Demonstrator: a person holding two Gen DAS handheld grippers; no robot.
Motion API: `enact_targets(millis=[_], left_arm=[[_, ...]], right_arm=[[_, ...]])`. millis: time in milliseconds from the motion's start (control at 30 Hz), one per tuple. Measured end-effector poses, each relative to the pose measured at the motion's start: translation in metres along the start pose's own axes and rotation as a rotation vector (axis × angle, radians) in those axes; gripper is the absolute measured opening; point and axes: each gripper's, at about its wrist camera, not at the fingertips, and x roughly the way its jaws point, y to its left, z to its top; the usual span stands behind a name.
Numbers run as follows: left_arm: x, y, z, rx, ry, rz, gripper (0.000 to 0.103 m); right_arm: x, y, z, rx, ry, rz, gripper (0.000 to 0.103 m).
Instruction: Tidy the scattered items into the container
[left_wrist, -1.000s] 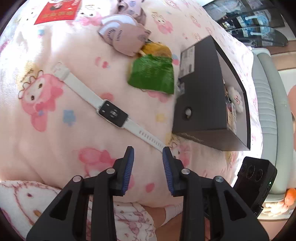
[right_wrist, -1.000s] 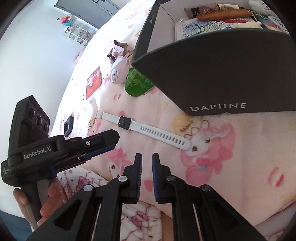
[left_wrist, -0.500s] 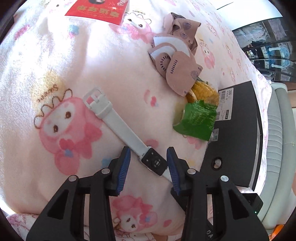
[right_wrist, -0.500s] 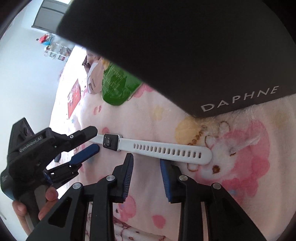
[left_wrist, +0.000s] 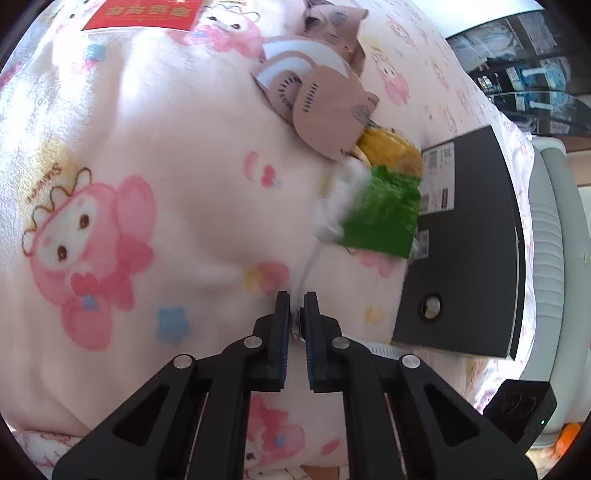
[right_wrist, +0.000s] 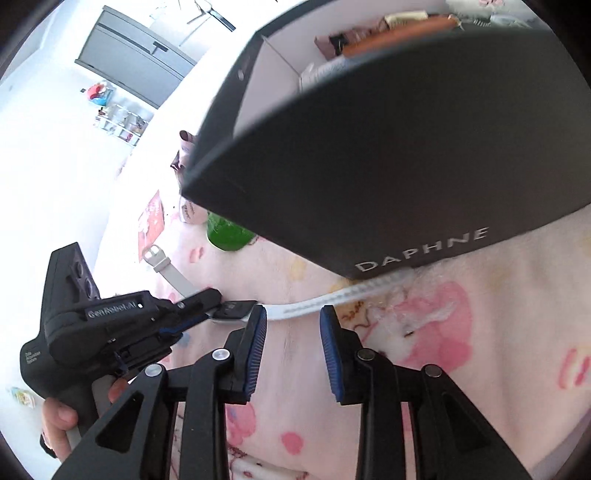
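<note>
A white-strapped watch (right_wrist: 166, 266) with a dark square face (right_wrist: 236, 309) lies on the pink cartoon blanket beside the black box (right_wrist: 406, 147). My left gripper (left_wrist: 296, 317) is shut on the watch at its face, and the buckle strap (left_wrist: 332, 206) swings up, blurred. In the right wrist view, that left gripper (right_wrist: 218, 304) pinches the face from the left. My right gripper (right_wrist: 292, 325) stands open just in front of the perforated strap (right_wrist: 332, 298), with nothing between its pads. The box (left_wrist: 472, 240) holds a comb and other items.
A green snack packet (left_wrist: 384, 216) and a yellow packet (left_wrist: 388, 147) lie against the box's left wall. Brown patterned socks (left_wrist: 325, 110) lie beyond them, and a red envelope (left_wrist: 144, 14) at the far edge. A grey ribbed appliance (left_wrist: 550, 240) stands to the right.
My left gripper's jaws came down around the watch face and shut on it; the buckle strap has swung up off the blanket. The right gripper opened and stays open near the strap.
</note>
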Motion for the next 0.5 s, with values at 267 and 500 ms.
enact_targets(millis=[267, 500], left_arm=[[0.007, -0.035, -0.036, 0.148, 0.027, 0.029, 0.006], [0.005, -0.021, -0.038, 0.067, 0.073, 0.010, 0.007]], right_arm=[[-0.031, -0.012, -0.007, 0.048, -0.050, 0.015, 0.026], [-0.029, -0.001, -0.011, -0.031, -0.001, -0.021, 0.026]])
